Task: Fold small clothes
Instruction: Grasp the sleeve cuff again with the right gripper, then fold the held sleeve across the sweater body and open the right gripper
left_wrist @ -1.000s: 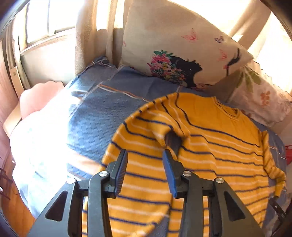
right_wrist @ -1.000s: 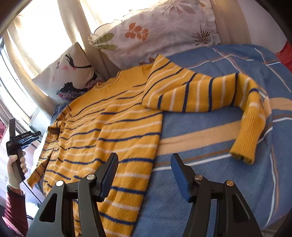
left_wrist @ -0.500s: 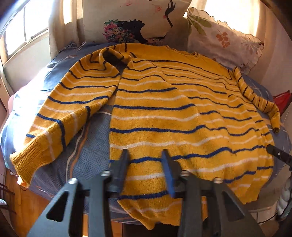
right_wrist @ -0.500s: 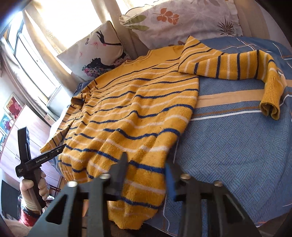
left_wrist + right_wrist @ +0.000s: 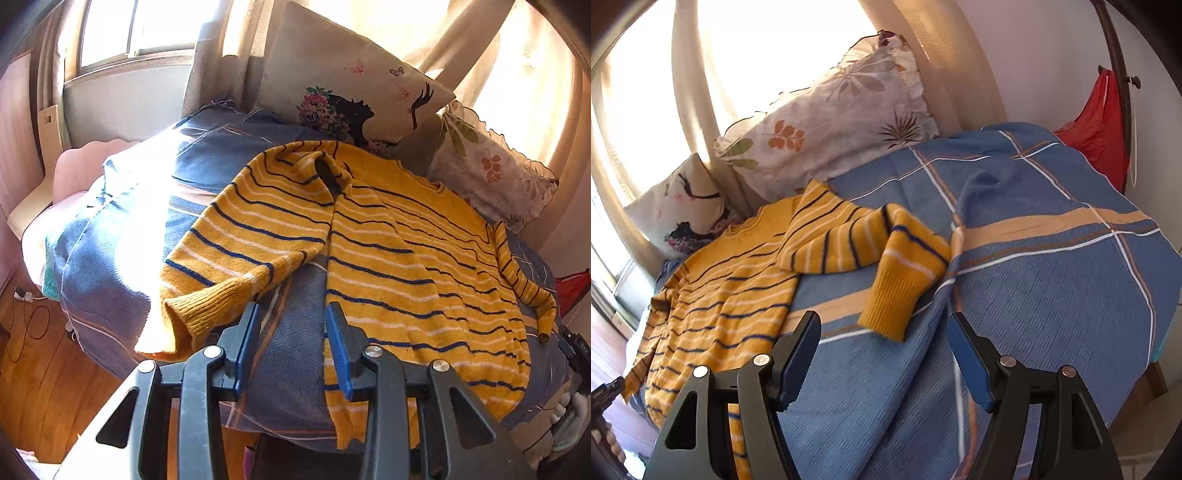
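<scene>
Sweater (image 5: 399, 258) is lying flat on the bed (image 5: 1052, 266), collar up by the pillows (image 5: 827, 122), hem at the near edge, so its long axis runs away from us. Both sleeves are out to the sides. Left tool (image 5: 291, 339) and right tool (image 5: 882, 354) are both spread and empty. Looks like step 1: next move is probably pinching a cuff (image 5: 890, 299) and folding it inward.
</scene>
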Motion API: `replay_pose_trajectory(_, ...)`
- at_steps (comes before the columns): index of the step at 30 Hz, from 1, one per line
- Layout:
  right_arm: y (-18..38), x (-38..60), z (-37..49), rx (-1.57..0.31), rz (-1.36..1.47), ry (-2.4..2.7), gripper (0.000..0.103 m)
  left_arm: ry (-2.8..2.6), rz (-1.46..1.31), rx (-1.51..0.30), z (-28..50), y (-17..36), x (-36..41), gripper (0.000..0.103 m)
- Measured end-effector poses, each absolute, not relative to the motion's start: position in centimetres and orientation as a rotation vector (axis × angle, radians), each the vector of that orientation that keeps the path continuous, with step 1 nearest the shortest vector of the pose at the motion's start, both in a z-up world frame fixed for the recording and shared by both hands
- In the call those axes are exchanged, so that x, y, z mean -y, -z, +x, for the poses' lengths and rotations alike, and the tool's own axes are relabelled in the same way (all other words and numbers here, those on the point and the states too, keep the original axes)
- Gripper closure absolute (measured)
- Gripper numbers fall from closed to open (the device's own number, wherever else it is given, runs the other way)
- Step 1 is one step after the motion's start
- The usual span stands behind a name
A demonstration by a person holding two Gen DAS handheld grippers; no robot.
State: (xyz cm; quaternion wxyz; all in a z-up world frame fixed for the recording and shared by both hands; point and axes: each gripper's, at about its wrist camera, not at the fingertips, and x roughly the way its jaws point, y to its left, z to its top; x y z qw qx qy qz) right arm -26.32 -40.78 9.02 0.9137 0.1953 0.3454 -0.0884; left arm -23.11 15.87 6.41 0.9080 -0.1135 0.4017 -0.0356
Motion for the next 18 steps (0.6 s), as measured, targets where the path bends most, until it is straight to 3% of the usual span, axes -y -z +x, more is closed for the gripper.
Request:
replay_pose_trajectory(4, -7.7, 41.2, -23.3, -0.742, 0.398, 0.184, 0.030, 0.146, -0.199, -0.833, -22.0, -6.4, -12.8, 0.067)
replay_pose_trajectory(5, -7.2, 41.1, -22.7, -0.766, 0.397, 0.168, 0.063, 0.157, -0.190, -0.834, -21.7, -6.4, -12.2, 0.067)
replay_pose_trajectory(6, -6.7, 41.2, -21.9, -0.794, 0.389, 0.152, 0.088, 0.167, -0.182, -0.836, -21.4, -6.5, -11.6, 0.067)
replay_pose_trajectory(18, -13.7, 52.3, -21.6, -0.681, 0.198, 0.626, 0.092, 0.212, -0.186, -0.822, -19.0, -7.1, -10.2, 0.066)
